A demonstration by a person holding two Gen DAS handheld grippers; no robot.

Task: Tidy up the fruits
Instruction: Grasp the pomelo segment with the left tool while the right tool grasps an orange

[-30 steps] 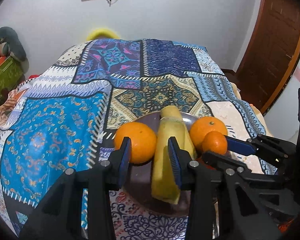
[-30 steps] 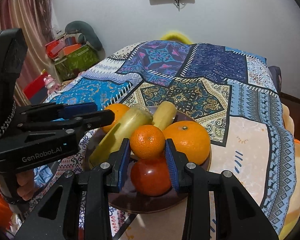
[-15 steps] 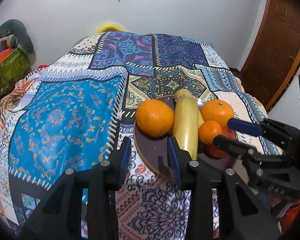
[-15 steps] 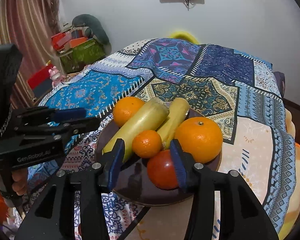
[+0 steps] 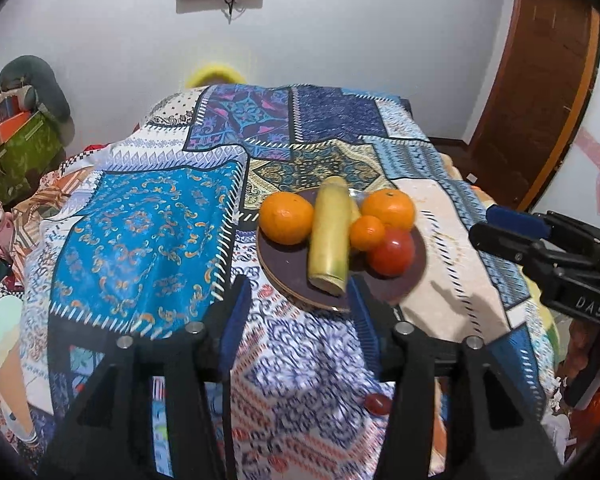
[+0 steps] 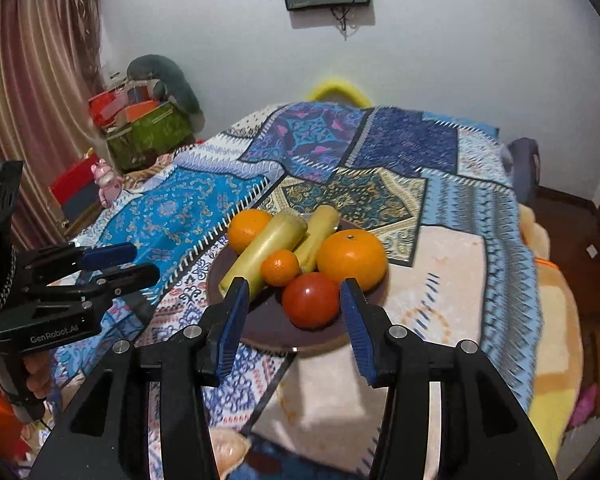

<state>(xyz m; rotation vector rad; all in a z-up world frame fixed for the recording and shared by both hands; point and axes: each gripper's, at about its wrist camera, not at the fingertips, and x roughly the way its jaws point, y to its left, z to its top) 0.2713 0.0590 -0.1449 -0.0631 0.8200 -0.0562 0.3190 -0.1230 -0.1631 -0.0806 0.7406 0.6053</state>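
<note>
A dark round plate (image 5: pixel 380 286) (image 6: pixel 268 324) on the patchwork cloth holds two big oranges (image 5: pixel 286 218) (image 6: pixel 351 260), a small orange (image 5: pixel 366 232) (image 6: pixel 280 267), a red tomato (image 5: pixel 392 252) (image 6: pixel 310 299) and two yellow bananas (image 5: pixel 329 240) (image 6: pixel 265 249). My left gripper (image 5: pixel 298 312) is open and empty, pulled back just short of the plate's near rim. My right gripper (image 6: pixel 292 312) is open and empty, its blue pads either side of the tomato but nearer the camera. Each gripper shows in the other's view: the right one (image 5: pixel 512 232), the left one (image 6: pixel 116 264).
The patchwork cloth (image 5: pixel 148 232) covers a bed or table with its edges falling off left and right. Boxes and a green bag (image 6: pixel 148 128) stand at the far left by a curtain. A wooden door (image 5: pixel 540 92) is at the right. A small red thing (image 5: pixel 378 402) lies below the cloth's near edge.
Both grippers have drawn back from the plate and opened wider. The small orange, earlier between the right gripper's pads, now rests on the plate among the other fruit.
</note>
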